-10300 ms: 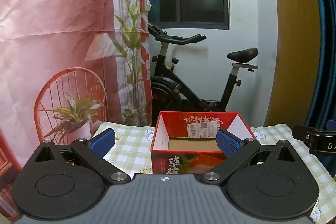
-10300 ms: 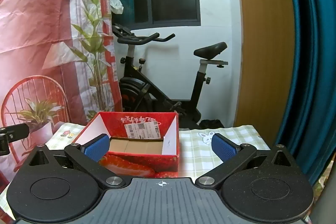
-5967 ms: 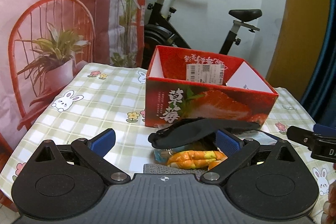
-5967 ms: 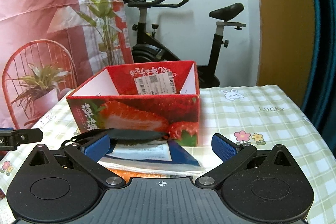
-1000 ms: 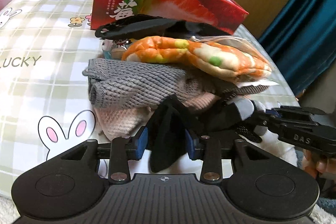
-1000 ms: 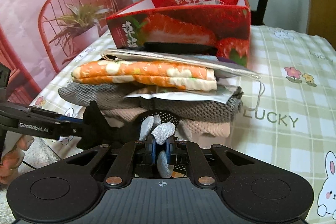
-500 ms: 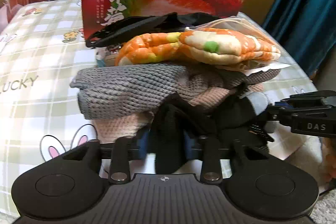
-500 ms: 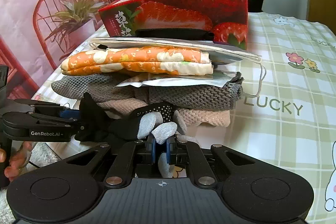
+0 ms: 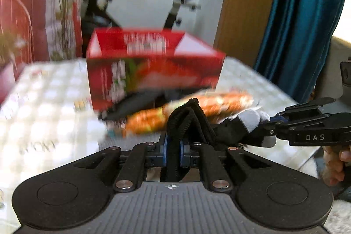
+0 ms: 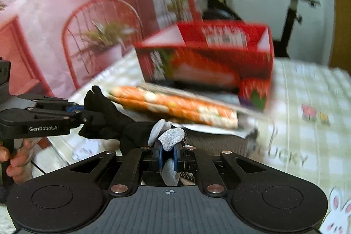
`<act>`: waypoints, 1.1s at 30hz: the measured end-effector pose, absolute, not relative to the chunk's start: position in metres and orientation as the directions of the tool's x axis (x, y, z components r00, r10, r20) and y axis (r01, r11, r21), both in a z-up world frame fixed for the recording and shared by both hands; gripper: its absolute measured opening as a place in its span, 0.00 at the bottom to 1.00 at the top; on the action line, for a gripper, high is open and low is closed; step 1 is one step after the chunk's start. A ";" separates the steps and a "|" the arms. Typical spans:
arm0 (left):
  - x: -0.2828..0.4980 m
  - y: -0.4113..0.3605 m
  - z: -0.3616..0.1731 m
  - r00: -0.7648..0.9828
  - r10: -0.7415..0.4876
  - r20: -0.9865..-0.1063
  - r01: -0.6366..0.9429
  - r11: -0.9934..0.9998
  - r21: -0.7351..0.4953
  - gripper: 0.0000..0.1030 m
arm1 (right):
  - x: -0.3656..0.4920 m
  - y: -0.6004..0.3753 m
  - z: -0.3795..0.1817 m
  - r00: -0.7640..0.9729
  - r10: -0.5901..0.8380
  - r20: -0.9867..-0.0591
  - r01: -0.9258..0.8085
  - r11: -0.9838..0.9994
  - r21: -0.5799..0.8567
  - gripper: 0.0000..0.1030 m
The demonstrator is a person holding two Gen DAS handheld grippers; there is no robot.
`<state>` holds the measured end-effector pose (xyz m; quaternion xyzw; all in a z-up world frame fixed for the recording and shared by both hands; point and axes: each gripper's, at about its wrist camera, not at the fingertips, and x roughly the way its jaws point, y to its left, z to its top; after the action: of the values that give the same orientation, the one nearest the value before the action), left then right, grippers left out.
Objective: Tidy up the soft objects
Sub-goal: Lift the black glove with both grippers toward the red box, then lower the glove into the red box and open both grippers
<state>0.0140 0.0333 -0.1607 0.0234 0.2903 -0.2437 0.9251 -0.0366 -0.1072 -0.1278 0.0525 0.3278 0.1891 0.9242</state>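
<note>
A black glove with grey fingertips [image 9: 221,128] hangs stretched between both grippers, above the table's near edge. My left gripper [image 9: 172,147] is shut on its black cuff; it also shows in the right wrist view [image 10: 74,112]. My right gripper [image 10: 168,151] is shut on the grey fingertips [image 10: 171,135]; it also shows in the left wrist view [image 9: 269,122]. Behind lies a pile of soft things: an orange patterned cloth [image 10: 175,106] on a grey knit [image 10: 217,142]. A red strawberry box [image 10: 208,58] stands open behind the pile.
The table has a green checked cloth [image 10: 307,102] with rabbits and flowers. An exercise bike [image 10: 291,3] and a pink backdrop with a chair picture [image 10: 98,36] stand behind. A teal curtain [image 9: 307,25] hangs at the right. Both views are motion-blurred.
Both grippers have lifted up and back, pulling the black glove out from under the pile. The pile now lies lower and farther in both views.
</note>
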 end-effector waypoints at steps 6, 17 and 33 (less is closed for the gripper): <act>0.007 0.029 -0.120 0.788 -0.435 -0.436 0.463 0.885 -0.048 0.11 | -0.037 -0.107 -0.082 0.777 0.392 -0.493 -0.358 0.919 0.167 0.08; 0.068 0.007 -0.072 0.826 -0.429 -0.365 0.456 0.890 -0.013 0.11 | 0.019 -0.120 -0.030 0.854 0.333 -0.401 -0.346 0.937 0.040 0.08; 0.225 -0.011 -0.099 0.790 -0.325 -0.520 0.317 0.942 -0.108 0.12 | 0.174 -0.140 -0.058 0.863 0.265 -0.431 -0.302 0.953 -0.019 0.08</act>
<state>0.2248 -0.0109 -0.0990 -0.0078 0.2762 -0.1697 0.9460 0.1745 -0.1397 -0.0576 -0.0428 0.2172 0.1469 0.9641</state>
